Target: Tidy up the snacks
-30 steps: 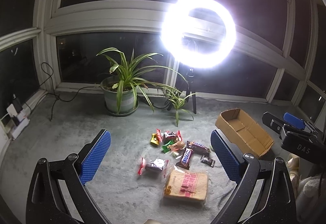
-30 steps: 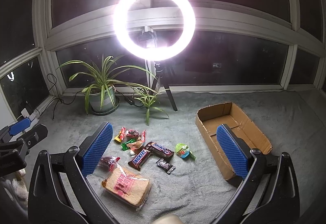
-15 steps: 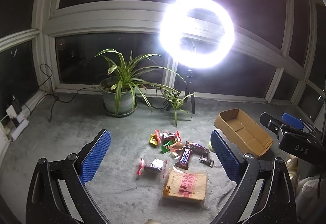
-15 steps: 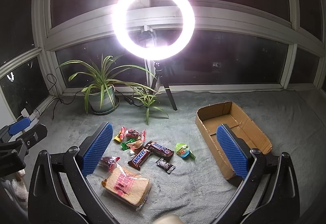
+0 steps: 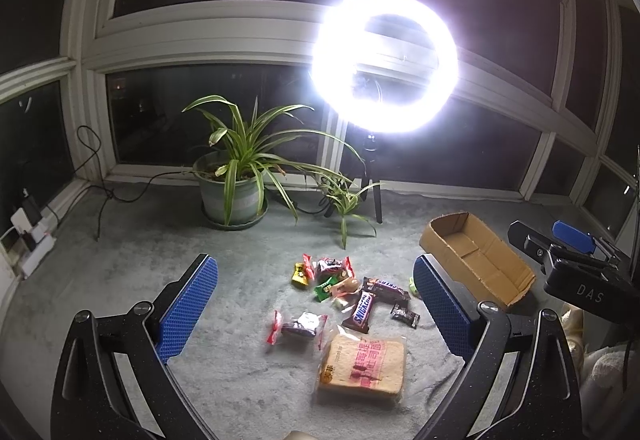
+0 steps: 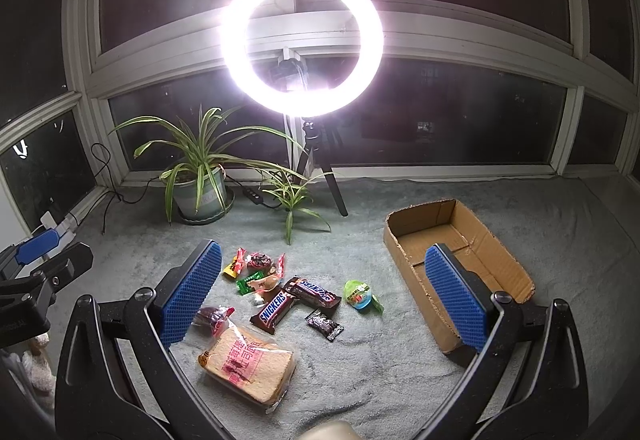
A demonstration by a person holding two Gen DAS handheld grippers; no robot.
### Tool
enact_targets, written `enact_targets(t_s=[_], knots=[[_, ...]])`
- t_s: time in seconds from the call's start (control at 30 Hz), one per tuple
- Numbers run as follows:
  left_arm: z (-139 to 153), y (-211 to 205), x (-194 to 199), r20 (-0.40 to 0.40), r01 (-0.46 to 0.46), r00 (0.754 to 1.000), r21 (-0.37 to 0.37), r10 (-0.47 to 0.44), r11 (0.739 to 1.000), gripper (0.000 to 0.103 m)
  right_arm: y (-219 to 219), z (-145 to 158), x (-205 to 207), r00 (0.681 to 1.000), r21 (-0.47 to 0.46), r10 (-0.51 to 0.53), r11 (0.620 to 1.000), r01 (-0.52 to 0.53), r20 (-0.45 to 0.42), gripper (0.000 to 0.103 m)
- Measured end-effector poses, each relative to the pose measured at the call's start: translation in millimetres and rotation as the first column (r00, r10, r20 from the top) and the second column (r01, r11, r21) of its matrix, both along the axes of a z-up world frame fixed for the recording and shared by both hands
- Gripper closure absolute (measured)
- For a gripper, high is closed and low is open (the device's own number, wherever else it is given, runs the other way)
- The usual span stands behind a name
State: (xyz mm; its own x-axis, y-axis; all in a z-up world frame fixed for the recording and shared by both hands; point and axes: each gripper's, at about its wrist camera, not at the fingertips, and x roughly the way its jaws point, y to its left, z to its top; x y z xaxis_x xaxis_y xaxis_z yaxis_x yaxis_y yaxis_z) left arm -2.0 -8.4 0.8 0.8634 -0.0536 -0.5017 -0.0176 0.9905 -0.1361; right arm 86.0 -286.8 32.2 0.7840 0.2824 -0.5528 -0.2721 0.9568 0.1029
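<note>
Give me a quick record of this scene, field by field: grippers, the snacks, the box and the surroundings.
left gripper: open, holding nothing
right gripper: open, holding nothing
snacks: loose on the carpet; bagged bread, two Snickers bars, small candies
cardboard box: open, nothing inside, right of the snacks
surroundings: ring light, potted plant

Our left gripper (image 5: 316, 304) and right gripper (image 6: 328, 296) look alike: glossy black, faintly speckled frames with triangular cut-outs. Each finger (image 5: 188, 304) carries a blue pad with a fine waffle grid on its inner face. Behind each pad sits a round silver screw (image 6: 145, 294). White letters "DAS" (image 5: 589, 293) mark the right gripper's body.
</note>
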Motion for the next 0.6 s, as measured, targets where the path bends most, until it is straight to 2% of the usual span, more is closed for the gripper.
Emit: enact_targets(t_s=[0.6], knots=[[-12,1,6,-0.031,0.008,0.999,-0.007,-0.008,1.0,0.004,0,-12,2,1.0,-0.01,0.001,1.0,-0.001,-0.017,0.0]])
